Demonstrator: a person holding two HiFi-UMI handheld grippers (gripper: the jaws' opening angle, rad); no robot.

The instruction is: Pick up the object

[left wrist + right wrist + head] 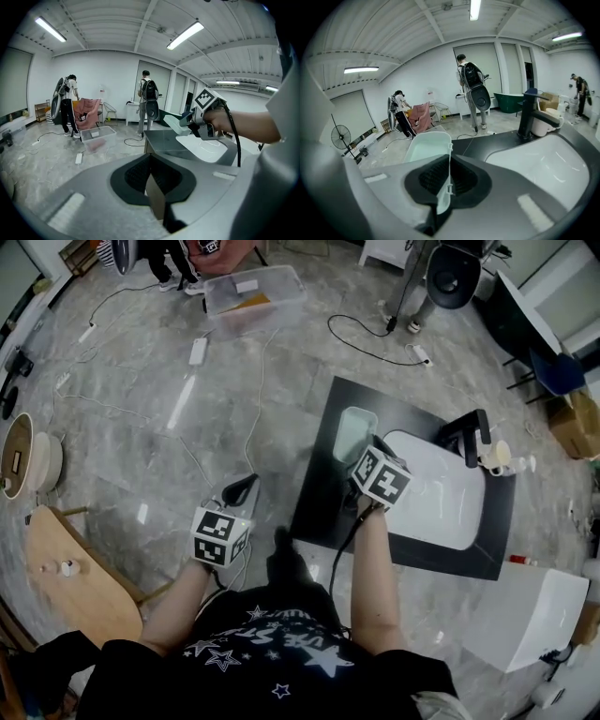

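Observation:
A pale green plastic container [352,430] hangs over the left part of the black countertop [317,507], beside the white sink [469,521]. My right gripper [367,451] is shut on its rim. In the right gripper view the container's thin wall [429,147] runs between the pads of the right gripper [446,180]. My left gripper [240,489] is held over the floor to the left of the counter, its jaws together with nothing in them. The left gripper [152,180] looks across at the right gripper [187,123] and the container [172,124].
A black faucet [467,437] and a cream cup [497,457] stand at the sink's far edge. A clear plastic bin [253,292] and cables lie on the floor ahead. A round wooden table [66,577] is at the left, a white box [530,615] at the right. People stand in the background.

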